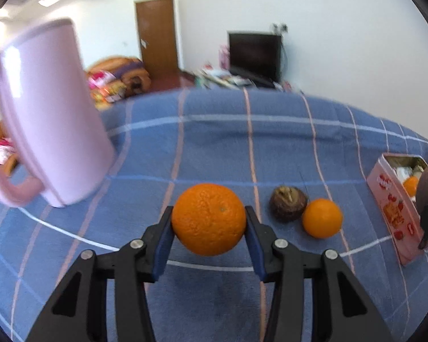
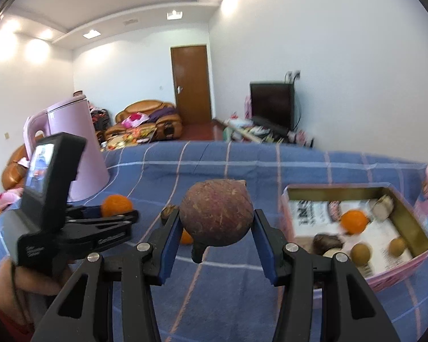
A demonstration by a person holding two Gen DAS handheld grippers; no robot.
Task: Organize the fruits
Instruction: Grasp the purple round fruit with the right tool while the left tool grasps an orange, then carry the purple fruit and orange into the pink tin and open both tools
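Claws (image 1: 209,222) over blue plaid cloth (image 1: 214,142), TV (image 1: 255,54) behind.

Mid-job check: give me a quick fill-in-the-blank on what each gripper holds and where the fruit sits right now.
1. The left gripper is shut on a large ____.
2. The right gripper holds a brown-purple fruit above the ____ checked cloth.
3. The pink tin box already holds one small ____ fruit among brown ones.
4. The pink kettle stands on the robot's ____ side.

Missing words: orange; blue; orange; left
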